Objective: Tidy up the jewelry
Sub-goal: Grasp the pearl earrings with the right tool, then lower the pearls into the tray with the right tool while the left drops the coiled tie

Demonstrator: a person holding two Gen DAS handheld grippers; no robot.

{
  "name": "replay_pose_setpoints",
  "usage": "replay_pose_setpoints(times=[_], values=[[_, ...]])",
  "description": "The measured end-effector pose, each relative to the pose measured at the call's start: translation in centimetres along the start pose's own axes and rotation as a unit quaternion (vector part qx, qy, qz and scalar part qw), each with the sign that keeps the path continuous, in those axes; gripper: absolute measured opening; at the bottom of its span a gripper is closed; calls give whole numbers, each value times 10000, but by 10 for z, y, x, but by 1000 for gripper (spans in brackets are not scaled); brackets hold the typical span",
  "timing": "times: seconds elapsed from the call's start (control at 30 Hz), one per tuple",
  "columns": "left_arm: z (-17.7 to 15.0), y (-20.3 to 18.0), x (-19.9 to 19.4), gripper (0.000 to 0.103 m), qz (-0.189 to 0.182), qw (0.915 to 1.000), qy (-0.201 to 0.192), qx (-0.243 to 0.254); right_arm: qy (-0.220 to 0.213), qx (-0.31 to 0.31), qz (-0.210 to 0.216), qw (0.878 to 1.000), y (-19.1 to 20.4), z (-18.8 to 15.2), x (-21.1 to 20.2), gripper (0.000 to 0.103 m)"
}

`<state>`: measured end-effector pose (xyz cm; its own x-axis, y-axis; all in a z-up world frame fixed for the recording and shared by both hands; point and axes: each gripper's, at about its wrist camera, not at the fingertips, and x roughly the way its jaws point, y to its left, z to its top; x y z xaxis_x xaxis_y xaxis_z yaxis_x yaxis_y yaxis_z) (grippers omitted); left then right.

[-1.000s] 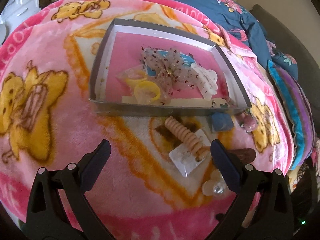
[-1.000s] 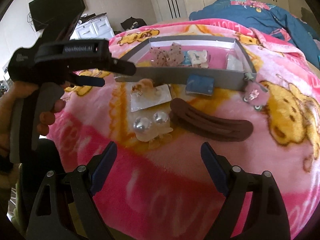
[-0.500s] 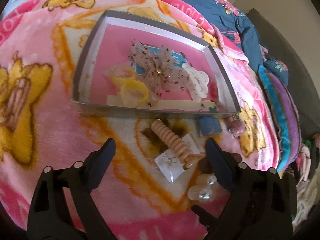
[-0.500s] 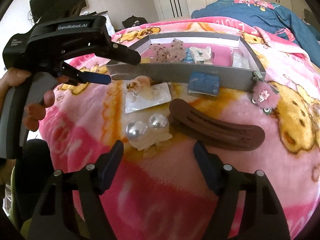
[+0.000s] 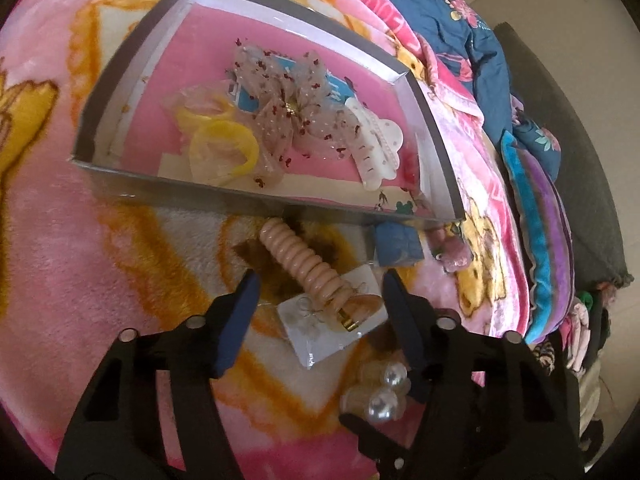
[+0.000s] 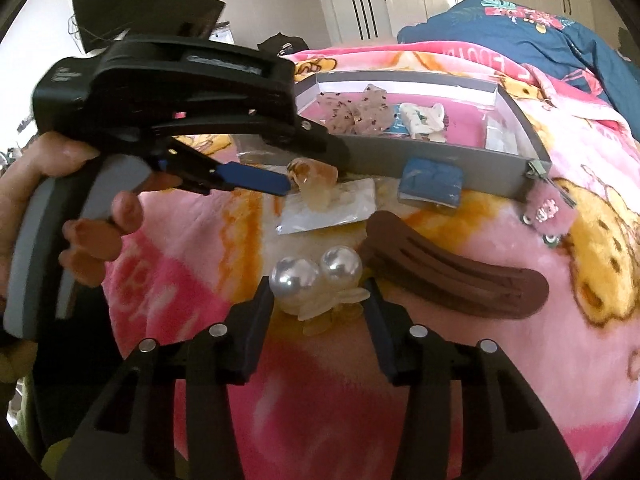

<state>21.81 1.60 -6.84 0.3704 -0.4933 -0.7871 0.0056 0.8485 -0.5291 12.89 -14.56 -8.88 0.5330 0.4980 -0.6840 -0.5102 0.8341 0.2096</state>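
An open grey box (image 5: 132, 40) on the pink blanket holds a sheer bow (image 5: 288, 112), yellow hair ties (image 5: 224, 144) and a white claw clip (image 5: 376, 148). In front of it a peach spiral hair tie (image 5: 304, 260) lies across a clear packet (image 5: 320, 336). My left gripper (image 5: 318, 300) points down over them. Its jaws are closing with the tie's end between them, and the pads are clear of it. A pearl hair clip (image 6: 316, 276) sits between the closing jaws of my right gripper (image 6: 318, 292), whose pads are just off its sides. The left gripper (image 6: 314, 170) also shows there, held by a hand.
A long brown hair clip (image 6: 452, 276) lies right of the pearls. A blue packet (image 6: 432, 184) and a pink fluffy clip (image 6: 546, 210) rest against the box's front wall (image 6: 440, 160). A blue floral quilt (image 5: 460, 20) is bunched beyond the box. The bed drops off at the right.
Both pairs of jaws have narrowed a lot. The left gripper has dipped forward onto the spiral tie and packet. The pearl clip now sits between the right fingers.
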Motion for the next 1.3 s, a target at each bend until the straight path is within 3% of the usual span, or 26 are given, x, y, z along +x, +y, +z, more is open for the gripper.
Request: replay_pose_setpoints(times=[0.1, 0.27, 0.33, 0.37, 0.97, 1.3], values=[[1, -2, 6, 39, 22, 10000, 34, 19, -15, 87, 31, 10000, -1, -5, -7, 44], [0, -5, 10, 33, 50, 9999, 45, 123, -56, 209, 12, 9998, -5, -10, -18, 44], [-2, -4, 8, 20, -75, 9999, 63, 93, -66, 243, -7, 9997, -7, -12, -22, 44], [-3, -4, 7, 18, -134, 9998, 80, 90, -81, 259, -14, 9996, -7, -13, -25, 44], [-45, -2, -47, 18, 93, 9975, -445, 539, -390, 515, -197, 9977, -16, -11, -66, 43], [-56, -9, -71, 18, 456, 9929, -701, 849, -724, 700, -352, 9943, -30, 2, -90, 43]])
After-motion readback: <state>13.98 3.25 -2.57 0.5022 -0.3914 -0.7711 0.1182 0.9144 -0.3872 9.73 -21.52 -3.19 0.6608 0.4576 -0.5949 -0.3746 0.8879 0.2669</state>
